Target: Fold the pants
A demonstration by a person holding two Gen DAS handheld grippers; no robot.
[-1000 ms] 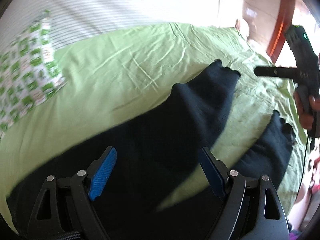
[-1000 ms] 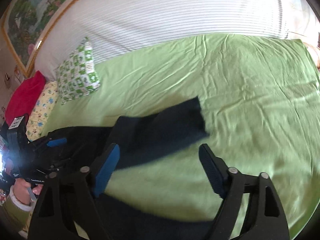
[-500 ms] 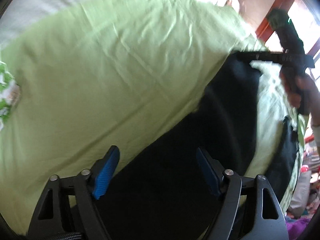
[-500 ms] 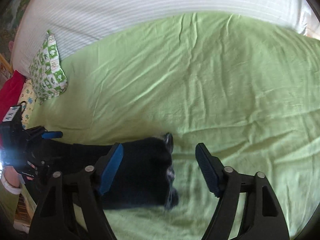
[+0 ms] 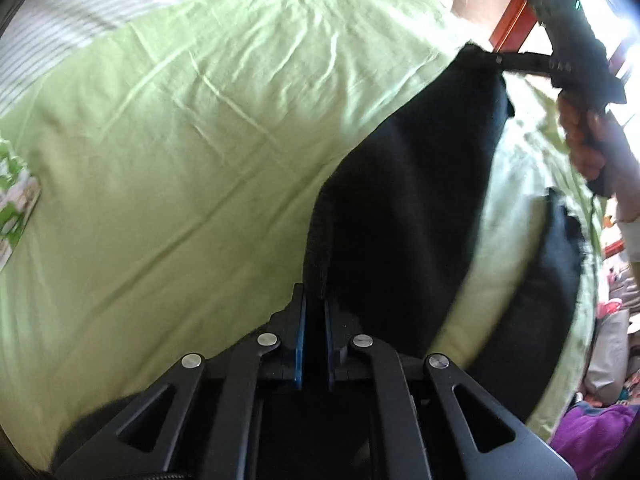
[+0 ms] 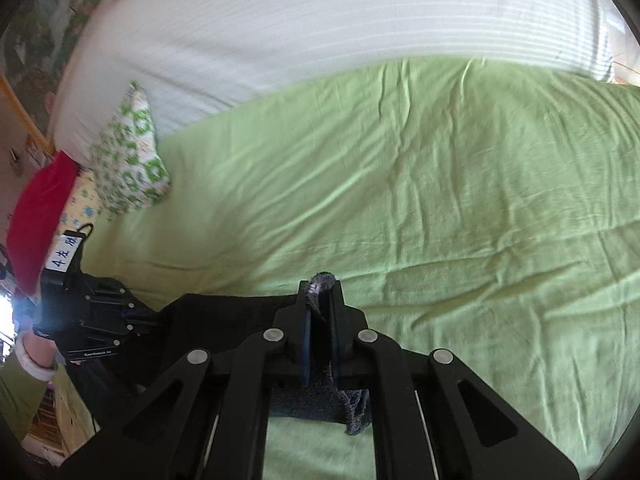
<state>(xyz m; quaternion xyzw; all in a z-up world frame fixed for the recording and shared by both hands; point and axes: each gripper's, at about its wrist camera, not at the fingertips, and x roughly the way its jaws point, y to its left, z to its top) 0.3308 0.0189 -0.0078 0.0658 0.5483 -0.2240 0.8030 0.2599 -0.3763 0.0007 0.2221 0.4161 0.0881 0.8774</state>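
Pants lie on the green bed sheet. Left gripper clamps the waist edge; right gripper clamps a leg hem. Next: lift that leg over the other leg.

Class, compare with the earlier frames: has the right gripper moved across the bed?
Yes. The right gripper has come in over the pants, its jaws just closed on the leg end; the green-patterned pillow shows the shift.

Waist end of the black pants hidden beneath the left hand-held gripper.
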